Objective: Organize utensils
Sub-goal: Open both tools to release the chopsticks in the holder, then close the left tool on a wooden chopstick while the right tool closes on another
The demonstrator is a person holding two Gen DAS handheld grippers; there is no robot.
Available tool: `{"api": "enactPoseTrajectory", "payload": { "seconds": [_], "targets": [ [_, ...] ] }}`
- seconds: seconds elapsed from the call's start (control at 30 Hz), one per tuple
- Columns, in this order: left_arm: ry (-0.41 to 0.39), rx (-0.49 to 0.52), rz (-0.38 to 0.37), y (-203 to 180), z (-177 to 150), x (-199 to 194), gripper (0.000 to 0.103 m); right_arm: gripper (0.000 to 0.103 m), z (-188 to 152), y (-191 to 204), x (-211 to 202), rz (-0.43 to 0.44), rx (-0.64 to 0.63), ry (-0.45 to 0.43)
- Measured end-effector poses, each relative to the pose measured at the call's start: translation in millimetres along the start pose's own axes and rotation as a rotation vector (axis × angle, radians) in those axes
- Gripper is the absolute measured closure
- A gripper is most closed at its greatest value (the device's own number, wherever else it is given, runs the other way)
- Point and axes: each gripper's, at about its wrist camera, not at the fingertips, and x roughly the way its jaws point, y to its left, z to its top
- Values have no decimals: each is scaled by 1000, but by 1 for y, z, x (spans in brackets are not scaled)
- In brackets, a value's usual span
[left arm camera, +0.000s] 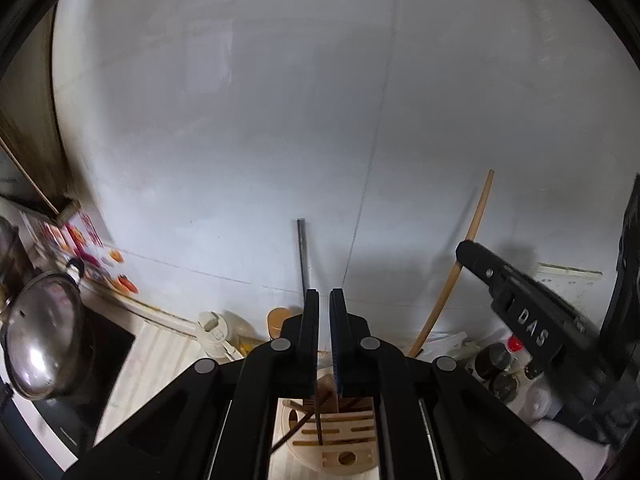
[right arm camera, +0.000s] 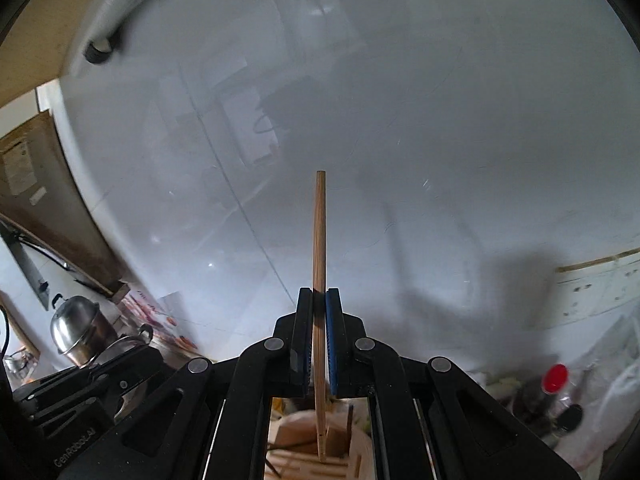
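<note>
Gripping 1 dark chopstick [left arm camera: 304, 256] and 1 wooden chopstick [right arm camera: 320, 248], the left gripper [left arm camera: 324, 300] and right gripper [right arm camera: 319, 300] were each clamped shut on a stick. The carrying step was judged in hand — lowering into the wooden holder [left arm camera: 344, 440] was called for next.

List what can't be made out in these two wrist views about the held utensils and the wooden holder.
- Dark utensil, left wrist view: its working end is hidden behind the left gripper, so its type is unclear.
- Light wooden stick, right wrist view: the lower end is blurred, clamped in the right gripper.
- Wooden holder: its near side is cut off by the bottom edge and its flanks covered by the gripper arms; blurred in the right view.
</note>
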Motion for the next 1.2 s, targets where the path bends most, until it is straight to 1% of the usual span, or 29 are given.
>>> {"api": "enactPoseTrajectory", "payload": {
  "seconds": [0.1,0.23,0.33,0.37,0.43,0.47,0.5,0.53,0.57,0.6,0.63,0.7,0.77,0.87,0.9,0.97,1.0,1.03,1.07,1.13,1.2],
  "targets": [
    [39,-9,7,6,-2,23,100,97,-8,1,24,2,-12,30],
    [90,-31,19,17,-9,46,100,97,-25,1,43,-11,-37,55],
    [121,-40,18,21,-14,52,100,97,-31,1,51,-15,-44,66],
    [125,-47,22,22,-16,50,97,97,-32,0,53,-17,-48,73],
    [128,-64,28,24,-19,46,95,96,-36,2,60,-9,-69,111],
    [121,-62,45,26,-20,42,91,96,-38,2,66,-6,-73,141],
    [113,-57,70,27,-21,38,85,96,-39,2,68,-7,-74,165],
    [104,-53,84,28,-22,33,64,95,-40,0,66,-5,-71,174],
    [91,-56,103,32,-24,26,30,93,-41,-2,63,-2,-67,173],
    [79,-58,122,35,-24,23,17,85,-40,-3,57,-2,-61,167],
    [53,-56,137,39,-26,16,11,74,-41,-4,52,-3,-59,158],
    [9,-44,162,44,-31,2,10,66,-39,-5,31,-11,-69,133],
    [-10,-50,180,50,-38,-11,0,64,-39,-5,15,-22,-77,125],
    [-29,-61,224,59,-56,-26,0,51,-42,-9,-13,-50,-72,116],
    [-28,-61,233,60,-64,-32,0,45,-44,-13,-23,-57,-65,114],
    [-14,-69,232,63,-80,-39,0,39,-52,-17,-40,-80,-48,125],
    [-4,-70,232,63,-89,-42,0,35,-57,-21,-49,-85,-41,129],
    [8,-68,233,64,-98,-43,0,31,-63,-27,-58,-91,-33,134],
    [26,-63,234,63,-112,-45,0,29,-70,-33,-67,-112,-29,144],
    [50,-60,233,59,-130,-46,0,28,-85,-46,-82,-132,-14,154],
    [100,-60,218,55,-155,-41,0,28,-108,-63,-94,-164,13,194]
  ]
}}
